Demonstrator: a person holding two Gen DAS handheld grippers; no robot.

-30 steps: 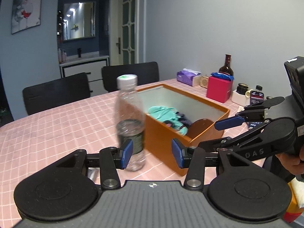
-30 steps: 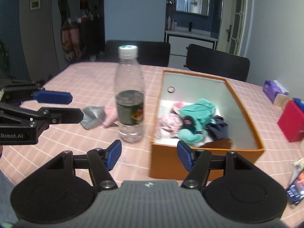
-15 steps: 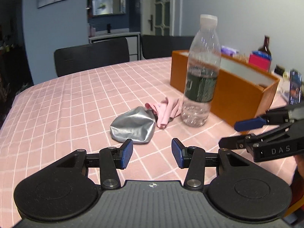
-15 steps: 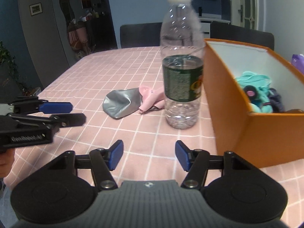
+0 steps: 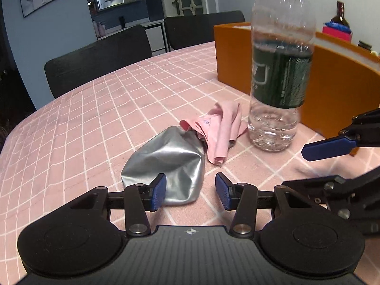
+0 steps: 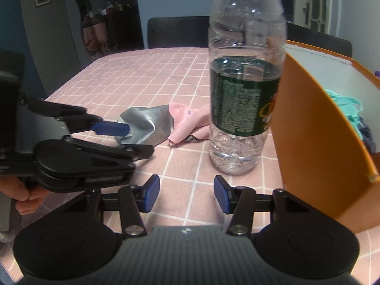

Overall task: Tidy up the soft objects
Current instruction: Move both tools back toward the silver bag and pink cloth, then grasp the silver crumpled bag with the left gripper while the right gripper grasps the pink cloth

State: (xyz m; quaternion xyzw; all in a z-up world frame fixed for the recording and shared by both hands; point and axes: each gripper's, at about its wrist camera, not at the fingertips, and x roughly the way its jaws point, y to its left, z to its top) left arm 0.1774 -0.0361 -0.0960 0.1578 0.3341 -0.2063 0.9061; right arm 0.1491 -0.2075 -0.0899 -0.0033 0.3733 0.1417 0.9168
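Note:
A crumpled silver soft piece (image 5: pixel 166 163) joined to a pink cloth (image 5: pixel 220 128) lies on the pink checked tablecloth; it also shows in the right wrist view (image 6: pixel 144 124). My left gripper (image 5: pixel 190 193) is open, low over the table, with the silver piece's near edge between its fingertips. My right gripper (image 6: pixel 185 193) is open and empty, just in front of the water bottle (image 6: pixel 244 90). The orange box (image 6: pixel 315 128) at the right holds teal and dark soft items (image 6: pixel 351 109).
The upright water bottle (image 5: pixel 280 71) stands between the cloth and the orange box (image 5: pixel 337 83). Black chairs (image 5: pixel 99 57) line the far table edge. A dark bottle and a pink box (image 5: pixel 337 27) stand behind the box.
Both grippers have dropped lower and moved forward. The left one now has the silver piece between its open fingertips; the right one is closer to the bottle.

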